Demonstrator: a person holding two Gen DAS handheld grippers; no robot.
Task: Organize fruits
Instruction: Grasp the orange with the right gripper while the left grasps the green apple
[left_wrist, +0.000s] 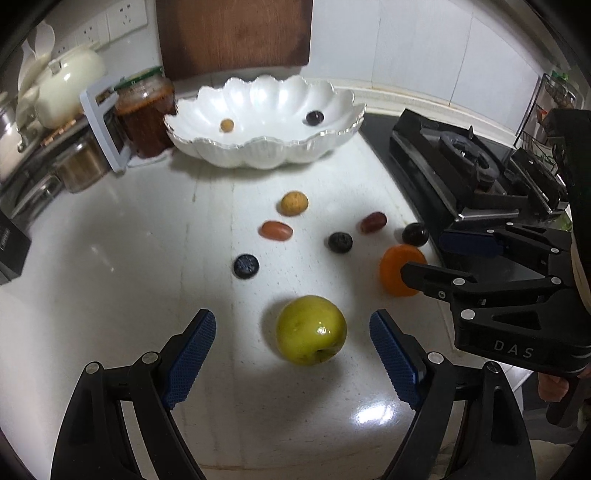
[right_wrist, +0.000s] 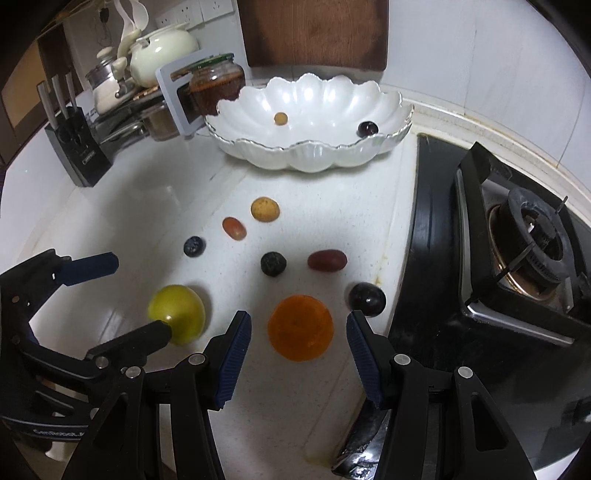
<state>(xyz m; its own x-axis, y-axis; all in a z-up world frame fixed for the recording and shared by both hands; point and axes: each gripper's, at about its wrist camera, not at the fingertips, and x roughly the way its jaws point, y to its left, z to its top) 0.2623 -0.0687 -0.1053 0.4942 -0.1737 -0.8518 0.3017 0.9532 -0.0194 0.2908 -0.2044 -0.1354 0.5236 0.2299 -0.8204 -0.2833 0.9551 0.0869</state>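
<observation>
With both sets of jaws spread, the green apple (left_wrist: 311, 329) between the left gripper (left_wrist: 291, 354) jaws and the orange (right_wrist: 300, 327) between the right gripper (right_wrist: 298, 354) jaws may roll across the worktop (left_wrist: 129, 277) if closure is off-centre, or the adjacent grippers may collide.

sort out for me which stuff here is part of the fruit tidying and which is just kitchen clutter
Part of the job:
- white scalloped bowl
- green apple
- orange
- dark grape
- blueberry
- left gripper
- right gripper

Just lying about:
- jar
- teapot
- knife block
- gas stove
- cutting board
</observation>
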